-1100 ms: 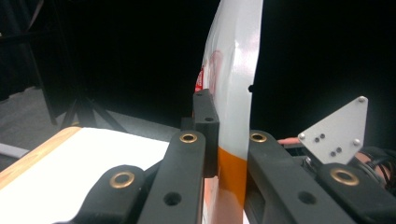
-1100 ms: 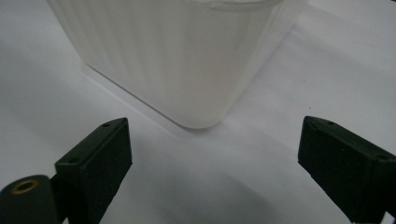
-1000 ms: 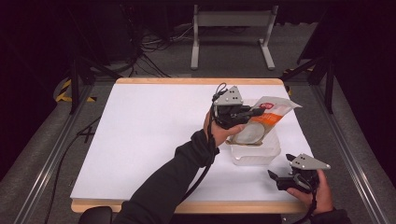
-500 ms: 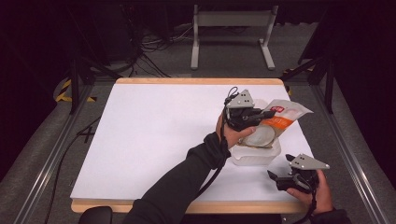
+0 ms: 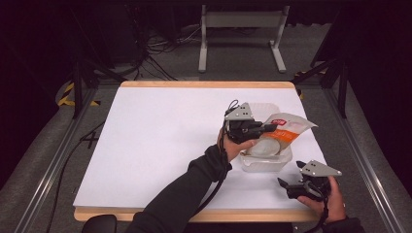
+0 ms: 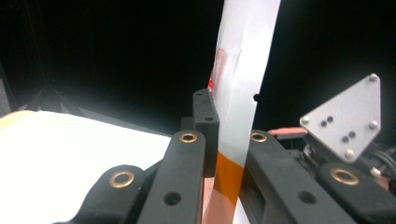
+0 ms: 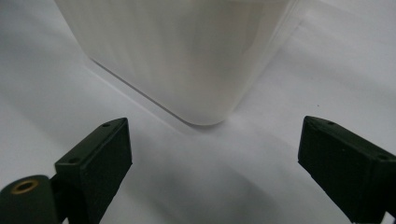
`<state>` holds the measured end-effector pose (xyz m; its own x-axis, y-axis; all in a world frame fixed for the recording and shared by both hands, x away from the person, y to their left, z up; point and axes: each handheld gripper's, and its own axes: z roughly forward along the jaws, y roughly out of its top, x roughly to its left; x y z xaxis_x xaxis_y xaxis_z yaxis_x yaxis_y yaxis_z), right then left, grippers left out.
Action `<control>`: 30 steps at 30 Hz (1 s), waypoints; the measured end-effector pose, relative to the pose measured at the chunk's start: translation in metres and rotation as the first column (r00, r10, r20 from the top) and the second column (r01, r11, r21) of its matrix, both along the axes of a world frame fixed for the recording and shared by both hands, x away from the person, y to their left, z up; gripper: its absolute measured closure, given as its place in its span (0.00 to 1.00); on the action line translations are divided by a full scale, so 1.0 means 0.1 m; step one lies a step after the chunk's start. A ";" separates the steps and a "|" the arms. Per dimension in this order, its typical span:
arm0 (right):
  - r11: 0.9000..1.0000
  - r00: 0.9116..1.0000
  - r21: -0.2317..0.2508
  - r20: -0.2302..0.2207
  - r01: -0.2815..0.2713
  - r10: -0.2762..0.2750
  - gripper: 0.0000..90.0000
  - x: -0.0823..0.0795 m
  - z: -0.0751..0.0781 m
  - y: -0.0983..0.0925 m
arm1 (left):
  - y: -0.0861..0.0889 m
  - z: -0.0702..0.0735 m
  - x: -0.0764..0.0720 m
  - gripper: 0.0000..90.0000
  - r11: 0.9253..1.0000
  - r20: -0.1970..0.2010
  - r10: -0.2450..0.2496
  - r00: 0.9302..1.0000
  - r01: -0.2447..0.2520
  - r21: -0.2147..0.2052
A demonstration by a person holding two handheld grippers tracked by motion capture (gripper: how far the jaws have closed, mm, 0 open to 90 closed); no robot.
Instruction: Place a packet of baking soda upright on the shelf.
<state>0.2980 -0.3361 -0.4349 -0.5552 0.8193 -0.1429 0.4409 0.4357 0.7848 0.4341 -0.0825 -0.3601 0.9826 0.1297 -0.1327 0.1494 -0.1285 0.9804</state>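
1. While your left gripper (image 6: pixel 219 140) keeps its jaws pinched shut on the pouch (image 5: pixel 284 130), the load has shifted over the last second: pouch and gripper have moved toward the far-right side of the clear container (image 5: pixel 266 160) and tipped lower, so the pouch's bottom end now dips into the container's open top.
2. Judgement: this is the placing step, nearly done; the pouch is angled in but not yet released or lying flat.
3. Your right gripper (image 5: pixel 297 187) has stayed put at the near-right corner of the container, jaws spread wide with nothing between them. Its own view looks at the container's rounded corner (image 7: pixel 205 112), close but not touching.
4. Pouch appearance: flat, glossy white film with an orange band (image 6: pixel 229 175) near the pinch point and a red mark higher up (image 6: pixel 215 74); a small notch shows on one edge (image 6: pixel 256 97). It stands stiff beyond the jaws, barely sagging.
5. Container: translucent, rounded corners, resting on the white table (image 5: pixel 160 136), near its right edge.
6. Risk, judged: releasing at this tilt may leave the pouch propped on the container's far rim.
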 end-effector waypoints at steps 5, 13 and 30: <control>1.000 1.000 0.001 -0.002 0.003 -0.003 0.12 0.00 -0.01 0.00 | 0.05 -0.06 0.00 1.00 1.000 -0.009 -0.012 1.000 0.012 -0.001; 1.000 1.000 -0.003 -0.002 0.001 -0.001 0.12 0.00 -0.01 0.01 | 0.12 -0.13 -0.03 1.00 0.998 0.013 0.003 1.000 -0.003 0.063; 1.000 1.000 -0.012 -0.007 -0.008 0.008 0.12 0.00 -0.01 0.01 | 0.23 -0.26 -0.01 1.00 0.996 -0.013 0.013 1.000 -0.012 0.084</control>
<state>0.2981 -0.3348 -0.4361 -0.5628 0.8131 -0.1487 0.4429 0.4486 0.7763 0.4334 -0.0594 -0.3865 0.9790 0.1529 -0.1346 0.1650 -0.2079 0.9641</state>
